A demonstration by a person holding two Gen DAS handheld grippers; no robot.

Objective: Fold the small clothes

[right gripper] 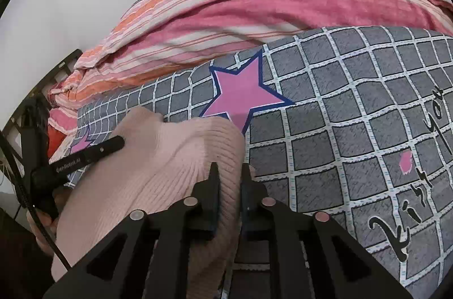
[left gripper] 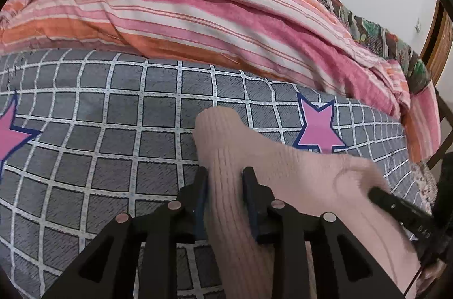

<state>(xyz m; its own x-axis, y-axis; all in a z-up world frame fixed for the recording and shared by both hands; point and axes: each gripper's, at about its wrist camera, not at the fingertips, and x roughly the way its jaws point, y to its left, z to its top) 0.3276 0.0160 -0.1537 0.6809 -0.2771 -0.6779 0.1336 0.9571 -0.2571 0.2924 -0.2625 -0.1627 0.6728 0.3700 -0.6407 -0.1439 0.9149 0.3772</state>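
Note:
A pale pink ribbed knit garment [left gripper: 297, 174] lies on the grey checked bedsheet [left gripper: 113, 135]. My left gripper [left gripper: 225, 177] is shut on a rolled edge of it, which sticks out beyond the fingertips. My right gripper [right gripper: 230, 171] is shut on another ribbed edge of the same garment [right gripper: 170, 166]. The right gripper's finger shows at the right of the left wrist view [left gripper: 402, 211]. The left gripper's finger shows at the left of the right wrist view [right gripper: 93, 153], resting on the garment.
A pink and orange striped quilt [left gripper: 198, 16] is bunched along the far side of the bed, with a patterned blanket [left gripper: 368, 24] behind it. The sheet has pink stars [right gripper: 243, 95] and black lettering [right gripper: 410, 185]. A white wall is behind.

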